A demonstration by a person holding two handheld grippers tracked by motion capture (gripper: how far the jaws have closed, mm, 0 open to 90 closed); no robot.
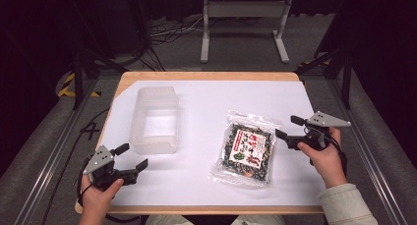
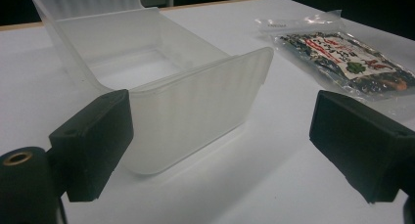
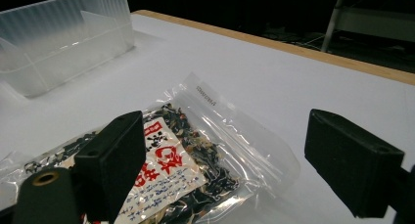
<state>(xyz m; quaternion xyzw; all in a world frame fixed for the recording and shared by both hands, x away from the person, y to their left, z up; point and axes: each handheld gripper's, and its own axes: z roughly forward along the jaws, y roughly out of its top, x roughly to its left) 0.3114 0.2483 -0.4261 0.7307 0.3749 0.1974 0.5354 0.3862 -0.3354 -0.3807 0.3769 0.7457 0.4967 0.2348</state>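
Count on the table: one container, one packet, and my two grippers.

My left gripper (image 1: 132, 154) sits at the near left corner of the white table surface (image 1: 206, 181), held in my left hand (image 1: 101, 195). Its jaws stand wide apart with nothing between them. In the left gripper view they frame the near end wall of the one translucent, ribbed, rectangular plastic container (image 2: 161, 87), which is just beyond the jaw tips and not touched.

That container (image 1: 154, 120) stands upright and open-topped on the left half of the table, its long side running away from me. Nothing is visible inside it. Its left wall lies near the left edge of the white surface; a broad bare strip separates its right wall from the packet.

The one clear plastic packet of dark dried food with a red-and-white printed label (image 1: 246, 149) lies flat, right of centre, well apart from the container. Bare surface surrounds it on all sides, with most room toward the far edge.

My right gripper (image 1: 289, 127), in my right hand (image 1: 325, 158), is just beside the packet's right edge, near the table's right edge. Its jaws are spread apart and empty; in the right gripper view the packet (image 3: 195, 160) lies below and between them. I cannot tell whether the lower jaw touches the packet.
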